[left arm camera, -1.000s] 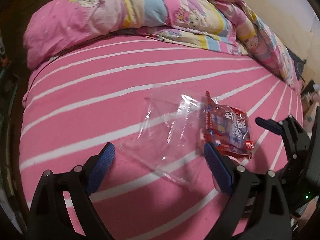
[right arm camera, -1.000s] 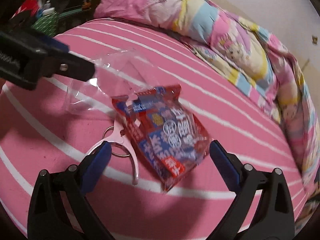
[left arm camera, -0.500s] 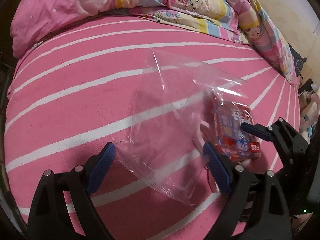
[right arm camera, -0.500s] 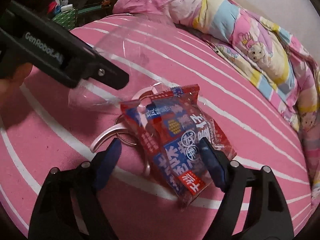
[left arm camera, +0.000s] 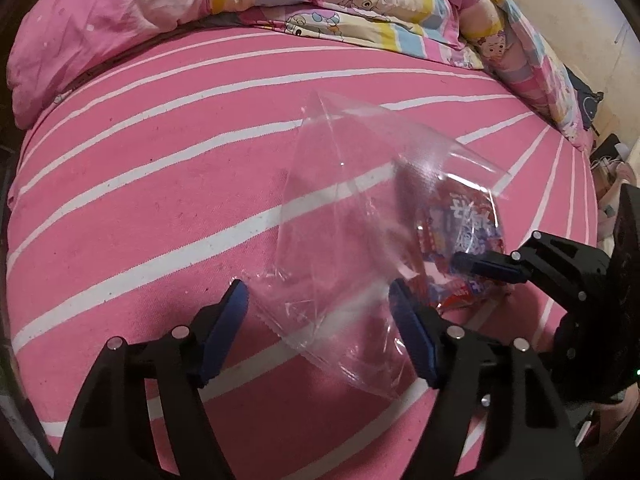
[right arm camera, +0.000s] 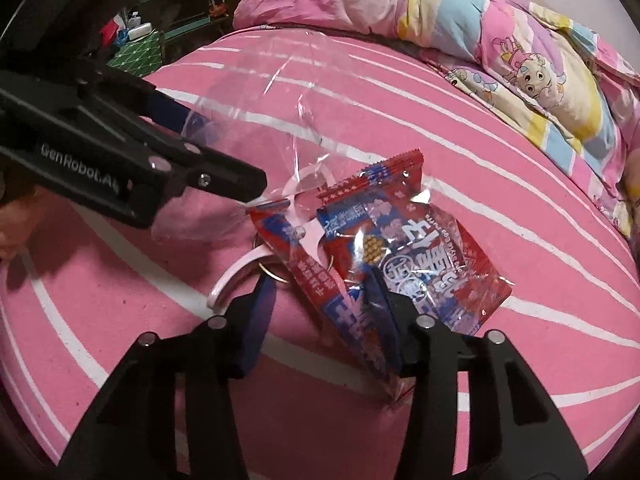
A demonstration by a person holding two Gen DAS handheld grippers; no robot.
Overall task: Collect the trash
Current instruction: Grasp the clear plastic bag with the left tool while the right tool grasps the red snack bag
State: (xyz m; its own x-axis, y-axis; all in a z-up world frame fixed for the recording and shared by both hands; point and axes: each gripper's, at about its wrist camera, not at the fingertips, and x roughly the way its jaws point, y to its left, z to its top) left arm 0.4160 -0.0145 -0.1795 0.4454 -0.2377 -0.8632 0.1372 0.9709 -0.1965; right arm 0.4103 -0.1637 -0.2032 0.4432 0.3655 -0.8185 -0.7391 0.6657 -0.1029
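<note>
Both jaws have narrowed since a second ago: the left gripper (left arm camera: 318, 316) straddles the clear bag (left arm camera: 352, 216), the right gripper (right arm camera: 324, 300) half-closed around the wrapper (right arm camera: 400, 256), mid-bed (left arm camera: 140, 200). Neither grips yet. A pink clip (right arm camera: 236, 276) lies half hidden beneath; whether it is trash, I cannot tell.

Clear bag (left arm camera: 340, 240) between parted left jaws

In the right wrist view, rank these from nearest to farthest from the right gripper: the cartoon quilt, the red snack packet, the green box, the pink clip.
1. Red snack packet: between the right gripper's fingers.
2. Pink clip: just beyond the left finger, partly under the packet.
3. Green box off the bed's far left edge, and cartoon quilt bunched far right: too close to call.
</note>
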